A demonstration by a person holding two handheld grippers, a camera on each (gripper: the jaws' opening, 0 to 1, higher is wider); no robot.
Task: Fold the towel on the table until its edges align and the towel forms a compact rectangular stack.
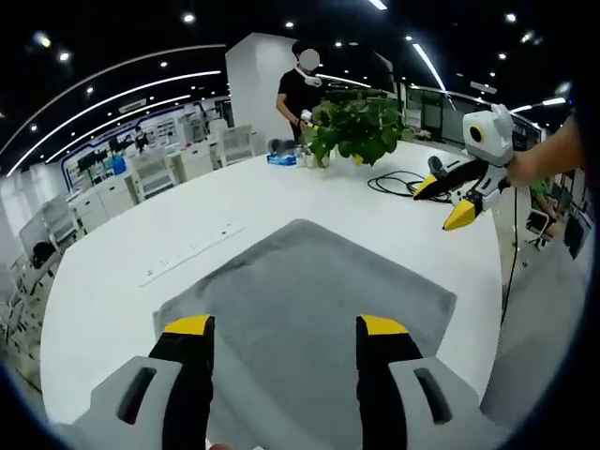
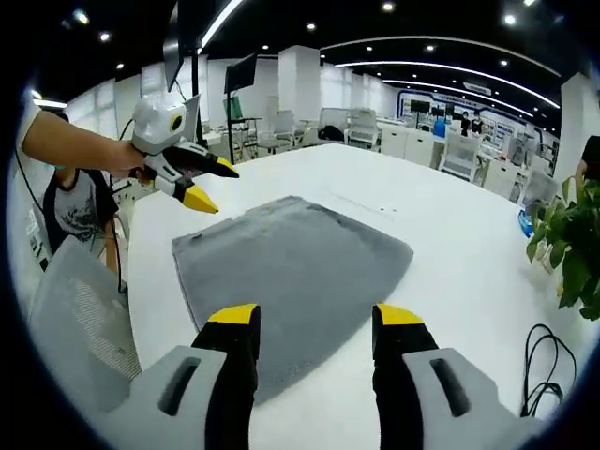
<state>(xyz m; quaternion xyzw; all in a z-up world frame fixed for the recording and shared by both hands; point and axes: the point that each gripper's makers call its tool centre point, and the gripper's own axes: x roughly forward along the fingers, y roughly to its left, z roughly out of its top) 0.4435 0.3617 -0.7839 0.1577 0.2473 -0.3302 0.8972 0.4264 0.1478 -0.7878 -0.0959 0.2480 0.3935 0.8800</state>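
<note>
Both tongs stand with jaws apart and nothing between them. The left tongs (image 1: 284, 330) hover over the near edge of the grey towel (image 1: 309, 309), which lies flat and unfolded on the white table (image 1: 122, 272); the right tongs (image 2: 316, 319) hang over its opposite edge. To start well, each should probably drop to a corner on the same side (a corner lies just ahead of each), pinch a single layer, then lift and carry together so the edges meet squarely.

Bright ceiling lights, edges warped
</note>
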